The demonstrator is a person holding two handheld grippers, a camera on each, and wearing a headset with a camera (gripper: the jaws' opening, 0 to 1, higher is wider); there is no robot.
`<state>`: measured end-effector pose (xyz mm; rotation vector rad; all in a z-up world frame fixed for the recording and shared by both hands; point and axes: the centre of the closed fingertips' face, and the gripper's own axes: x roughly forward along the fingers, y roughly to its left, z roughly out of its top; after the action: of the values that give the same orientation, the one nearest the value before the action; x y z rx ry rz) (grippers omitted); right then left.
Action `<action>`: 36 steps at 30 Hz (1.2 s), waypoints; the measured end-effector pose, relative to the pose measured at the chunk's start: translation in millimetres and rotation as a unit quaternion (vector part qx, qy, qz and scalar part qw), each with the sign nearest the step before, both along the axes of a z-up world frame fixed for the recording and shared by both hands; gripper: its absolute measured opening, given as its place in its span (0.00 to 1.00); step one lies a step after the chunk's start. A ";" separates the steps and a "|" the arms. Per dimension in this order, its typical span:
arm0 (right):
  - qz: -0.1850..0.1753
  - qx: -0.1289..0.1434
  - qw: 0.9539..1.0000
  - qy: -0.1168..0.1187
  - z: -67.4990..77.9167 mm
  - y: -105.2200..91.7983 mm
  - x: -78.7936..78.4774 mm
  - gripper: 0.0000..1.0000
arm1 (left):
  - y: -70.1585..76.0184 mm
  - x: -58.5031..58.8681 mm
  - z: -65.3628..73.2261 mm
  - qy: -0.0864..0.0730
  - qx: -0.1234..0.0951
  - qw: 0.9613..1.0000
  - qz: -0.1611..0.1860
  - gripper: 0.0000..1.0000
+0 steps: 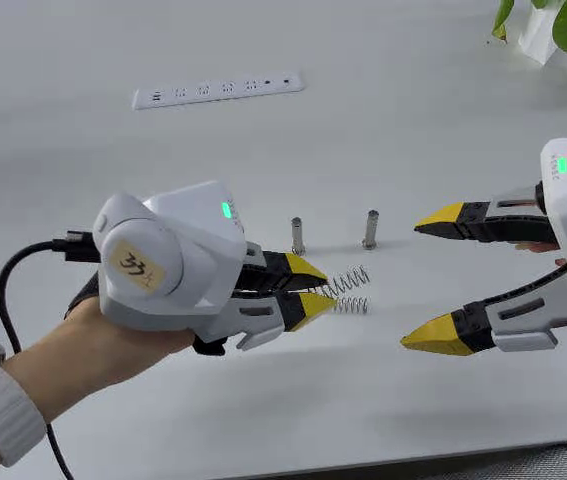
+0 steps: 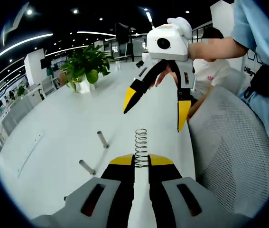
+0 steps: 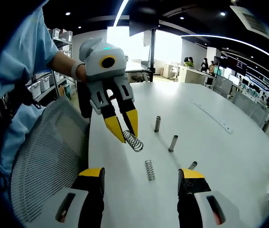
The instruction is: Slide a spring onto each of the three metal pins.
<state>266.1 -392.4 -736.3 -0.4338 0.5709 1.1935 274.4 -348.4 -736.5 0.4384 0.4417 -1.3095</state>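
While left gripper (image 1: 330, 285) pinches 1 spring (image 1: 348, 279) by its end, right gripper (image 1: 411, 287) hangs wide open, empty. 1 sleeved pin (image 3: 157, 123) looks done, I judge. 2 to do: bare pin (image 1: 297, 236), second bare pin (image 1: 370, 228). Spare spring (image 3: 149, 170) lies on table (image 1: 163, 400).

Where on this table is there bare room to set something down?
Bare: the wide stretch between the white power strip and the short metal pins; also the near table edge. Crowded: between the left gripper and right gripper, around the coiled wire springs.
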 end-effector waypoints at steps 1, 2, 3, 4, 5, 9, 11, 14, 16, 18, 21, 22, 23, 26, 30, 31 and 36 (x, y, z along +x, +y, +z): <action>0.004 0.001 1.000 0.002 0.5 1.7 -1.0 0.57 | -1.1 -1.2 0.2 0.001 -0.001 1.000 -0.003 0.07; 0.009 0.002 1.000 0.003 0.8 3.0 -2.1 0.55 | -1.6 -2.2 0.2 0.001 -0.001 1.000 -0.005 0.07; 0.011 0.002 1.000 0.004 1.0 3.8 -2.8 0.53 | -2.1 -3.1 0.0 0.001 0.000 1.000 -0.007 0.07; 0.015 0.003 1.000 0.004 1.6 5.4 -3.6 0.50 | -2.8 -4.0 0.1 0.000 0.000 1.000 -0.009 0.07; 0.018 0.003 1.000 0.005 1.8 6.4 -4.5 0.48 | -3.4 -4.6 0.2 0.000 0.000 1.000 -0.010 0.07; 0.038 -0.001 0.999 0.015 0.9 10.4 -10.6 0.34 | -5.5 -7.8 0.4 0.000 -0.001 1.000 -0.018 0.07; 0.050 -0.003 0.999 0.012 1.3 13.6 -13.0 0.31 | -6.1 -8.6 0.2 0.000 0.000 1.000 -0.021 0.07; 0.060 -0.004 0.998 0.011 2.0 16.3 -14.5 0.25 | -6.8 -10.7 -0.2 0.001 0.000 1.000 -0.027 0.07; 0.064 -0.002 0.998 0.013 2.7 18.1 -14.7 0.22 | -7.1 -12.3 -1.0 0.002 0.001 1.000 -0.031 0.07; 0.067 -0.002 0.998 0.013 3.5 19.2 -14.4 0.22 | -7.4 -13.5 -1.3 0.003 0.002 0.999 -0.034 0.07; 0.079 -0.005 0.997 0.013 3.0 20.6 -16.1 0.18 | -8.0 -16.0 -1.5 0.004 0.001 0.999 -0.040 0.07; 0.080 -0.005 0.997 0.013 2.8 21.0 -16.3 0.18 | -8.1 -16.6 -1.6 0.004 0.001 0.999 -0.041 0.07; 0.083 -0.006 0.996 0.013 2.5 21.4 -16.8 0.17 | -8.2 -17.2 -1.8 0.004 0.001 0.999 -0.043 0.07; 0.089 -0.004 0.996 0.014 3.0 23.5 -18.5 0.14 | -8.4 -19.1 -1.9 0.005 0.000 0.999 -0.047 0.07; 0.095 -0.005 0.995 0.014 1.9 24.2 -19.6 0.09 | -8.7 -21.5 -2.2 0.007 -0.001 0.999 -0.052 0.07; 0.095 -0.005 0.995 0.017 1.8 24.3 -20.4 0.07 | -8.6 -22.1 -2.5 0.008 0.000 0.999 -0.053 0.07; 0.096 -0.006 0.995 0.014 1.7 24.8 -21.0 0.07 | -8.4 -23.2 -3.1 0.009 0.000 0.998 -0.054 0.07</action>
<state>245.1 -367.6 -734.6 -0.4919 0.5702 1.3816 251.2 -356.9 -739.6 0.4564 0.4388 -1.4196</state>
